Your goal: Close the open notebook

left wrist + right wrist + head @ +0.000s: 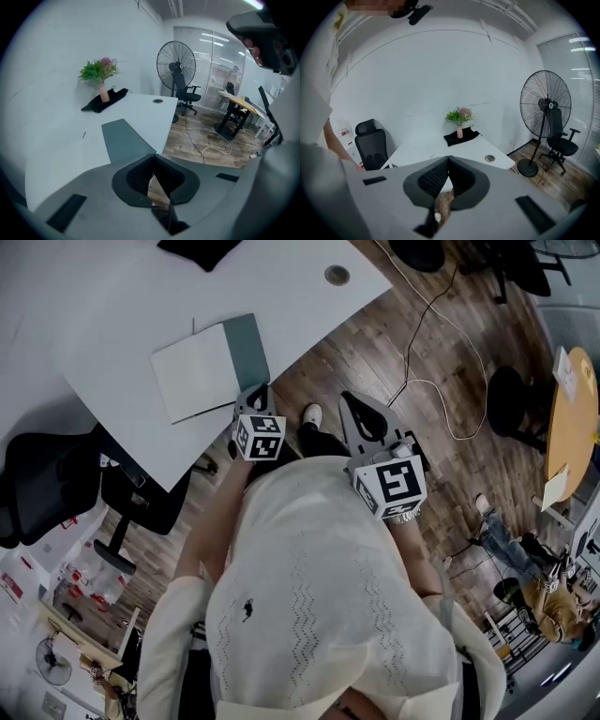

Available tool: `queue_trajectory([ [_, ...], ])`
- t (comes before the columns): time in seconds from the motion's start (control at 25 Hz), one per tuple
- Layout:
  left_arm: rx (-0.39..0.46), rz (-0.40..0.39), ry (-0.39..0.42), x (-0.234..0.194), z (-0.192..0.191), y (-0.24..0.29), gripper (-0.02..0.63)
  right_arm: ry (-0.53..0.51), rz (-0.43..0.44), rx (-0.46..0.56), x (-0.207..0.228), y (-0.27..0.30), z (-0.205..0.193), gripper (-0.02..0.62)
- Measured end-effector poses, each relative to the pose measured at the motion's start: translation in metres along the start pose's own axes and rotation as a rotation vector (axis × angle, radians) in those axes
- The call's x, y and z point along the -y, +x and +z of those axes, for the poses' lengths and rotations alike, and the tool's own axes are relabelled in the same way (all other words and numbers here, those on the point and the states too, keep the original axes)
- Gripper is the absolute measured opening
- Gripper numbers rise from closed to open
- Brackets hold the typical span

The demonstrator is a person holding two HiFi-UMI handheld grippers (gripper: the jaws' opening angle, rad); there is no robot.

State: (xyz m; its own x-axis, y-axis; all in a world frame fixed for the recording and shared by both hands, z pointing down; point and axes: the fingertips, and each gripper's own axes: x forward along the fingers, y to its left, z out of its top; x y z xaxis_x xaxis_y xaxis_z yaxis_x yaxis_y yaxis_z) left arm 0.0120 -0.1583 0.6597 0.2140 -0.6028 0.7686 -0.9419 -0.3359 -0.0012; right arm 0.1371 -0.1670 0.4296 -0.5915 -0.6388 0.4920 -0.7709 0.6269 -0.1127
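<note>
notebook point(199, 373) is laid open at the tabletop's point(103, 306) near edge; teal cover point(123, 139) is pinched at its corner by left gripper point(154, 155); right gripper point(448, 159) jaws are closed, empty, past the edge.

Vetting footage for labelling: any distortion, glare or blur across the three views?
Head view: strong barrel distortion bows the white desk; even light, sharp. Left gripper view: circular fisheye, black corners, ceiling light glares top right; open notebook with grey-green cover clear. Right gripper view: black vignette, soft even light, black pedestal fan sharp.
</note>
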Motion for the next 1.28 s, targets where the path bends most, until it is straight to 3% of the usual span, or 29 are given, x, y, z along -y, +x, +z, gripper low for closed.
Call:
queue_trajectory([
  [0.84,0.181,0.203,-0.292,-0.029,0.020,-0.052,0.018,-0.096,0.198,0.035,-0.006,0.000,0.007,0.002],
  [1.28,0.231,0.262,-0.365,-0.044,0.021,-0.073,0.018,-0.120,0.259,0.054,-0.016,0.000,0.011,0.002],
])
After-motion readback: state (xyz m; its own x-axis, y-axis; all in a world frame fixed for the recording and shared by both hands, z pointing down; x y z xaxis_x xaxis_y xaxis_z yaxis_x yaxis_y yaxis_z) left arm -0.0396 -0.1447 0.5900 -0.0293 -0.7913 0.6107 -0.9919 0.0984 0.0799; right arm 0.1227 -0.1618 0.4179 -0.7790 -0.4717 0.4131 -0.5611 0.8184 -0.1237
